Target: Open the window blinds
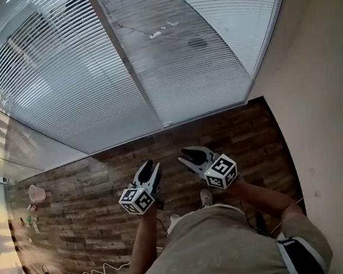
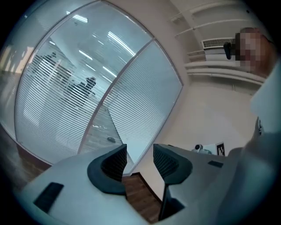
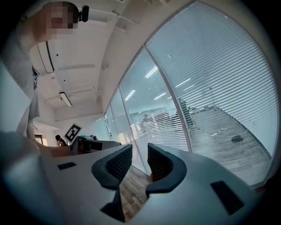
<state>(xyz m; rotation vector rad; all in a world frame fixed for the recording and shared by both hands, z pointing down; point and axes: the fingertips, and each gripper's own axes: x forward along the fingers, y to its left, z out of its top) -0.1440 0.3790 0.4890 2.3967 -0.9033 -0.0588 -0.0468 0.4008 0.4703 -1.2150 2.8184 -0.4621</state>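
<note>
White slatted window blinds (image 1: 65,83) hang lowered over two glass panes, split by a grey mullion (image 1: 131,71). The slats stand partly turned, so the outside shows through them. Both grippers are held out over the wood floor and point toward the window, well short of it. My left gripper (image 1: 151,165) is open with nothing between its jaws; past the gripper (image 2: 139,154) in the left gripper view are the blinds (image 2: 52,101). My right gripper (image 1: 188,156) has a narrower gap and is empty too; its own view looks past the gripper (image 3: 139,154) at the blinds (image 3: 219,88). No cord or wand is visible.
A plain beige wall (image 1: 319,120) closes the right side next to the window. The brown wood floor (image 1: 93,200) runs left, with a pink container (image 1: 37,193) and small items by the glass and a white cable (image 1: 94,271) near my feet. An air conditioner (image 2: 217,44) hangs high behind.
</note>
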